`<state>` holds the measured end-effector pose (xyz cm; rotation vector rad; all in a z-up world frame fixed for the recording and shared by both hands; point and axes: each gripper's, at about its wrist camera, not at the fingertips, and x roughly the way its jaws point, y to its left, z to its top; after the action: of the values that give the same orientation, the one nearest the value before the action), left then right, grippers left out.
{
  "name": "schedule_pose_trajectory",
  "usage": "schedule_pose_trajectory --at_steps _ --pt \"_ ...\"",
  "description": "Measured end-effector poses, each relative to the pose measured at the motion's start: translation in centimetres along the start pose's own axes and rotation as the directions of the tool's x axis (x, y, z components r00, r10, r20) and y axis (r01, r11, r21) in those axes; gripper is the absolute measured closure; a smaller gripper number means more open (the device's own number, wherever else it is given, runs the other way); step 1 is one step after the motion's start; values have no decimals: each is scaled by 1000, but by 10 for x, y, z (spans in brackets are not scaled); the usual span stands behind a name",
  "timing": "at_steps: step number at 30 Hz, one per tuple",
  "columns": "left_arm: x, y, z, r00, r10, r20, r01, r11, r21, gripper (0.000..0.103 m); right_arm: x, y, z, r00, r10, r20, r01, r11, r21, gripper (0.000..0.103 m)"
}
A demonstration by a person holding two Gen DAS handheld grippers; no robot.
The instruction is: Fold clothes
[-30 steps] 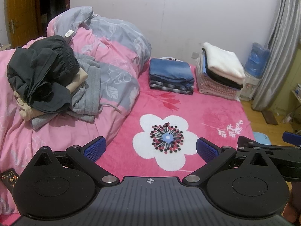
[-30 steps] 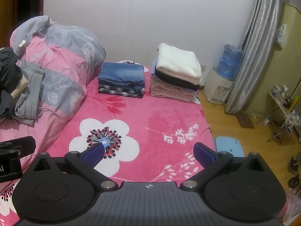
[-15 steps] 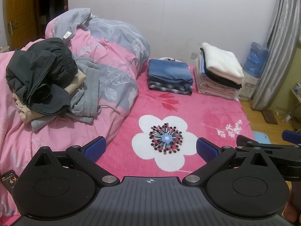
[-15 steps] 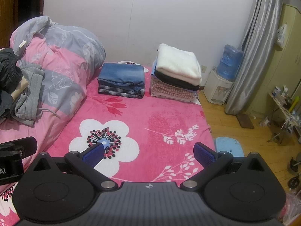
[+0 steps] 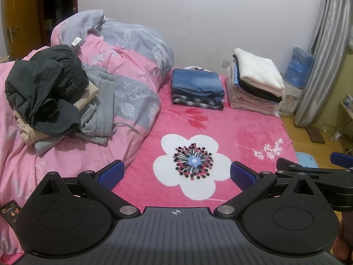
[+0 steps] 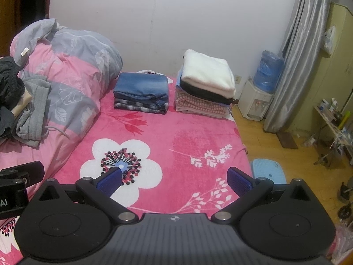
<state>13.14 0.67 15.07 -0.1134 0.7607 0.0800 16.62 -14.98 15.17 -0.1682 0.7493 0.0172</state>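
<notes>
Grippers both held above the near edge of the bed, side by side. Left gripper (image 5: 176,173): blue-padded fingers spread wide, nothing between them. Right gripper (image 6: 174,177): the same, jaws wide apart and empty. Part of the right gripper shows at the right edge of the left wrist view.

Unfolded clothes (image 5: 55,95) lie in a heap at the left, on top of the bunched pink and grey duvet (image 5: 130,66): a black garment (image 5: 44,84) uppermost, a tan piece under it, a grey garment with a drawstring (image 5: 100,112) spilling to the right. The heap is well apart from both grippers.

Pink floral blanket (image 5: 220,128) covers the bed; its white flower print sits just beyond the fingers.

Far end of the bed, by the wall: two folded stacks, side by side and close. Left stack (image 6: 141,93) has denim on top, a plaid piece below. Right stack (image 6: 206,86) is taller, white on top, black under it, pink pattern at the bottom.

Water dispenser with a blue bottle (image 6: 262,88) stands on the floor right of the bed, beside a grey curtain (image 6: 295,61). Small blue stool (image 6: 268,170) near the bed corner.
</notes>
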Motion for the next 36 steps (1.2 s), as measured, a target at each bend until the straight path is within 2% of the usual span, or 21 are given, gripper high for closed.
schedule_pose_trajectory --at_steps 36 --pt "4 1 -2 1000 -4 -14 4 1000 -4 0 3 3 0 1000 -2 -18 2 1000 0 0"
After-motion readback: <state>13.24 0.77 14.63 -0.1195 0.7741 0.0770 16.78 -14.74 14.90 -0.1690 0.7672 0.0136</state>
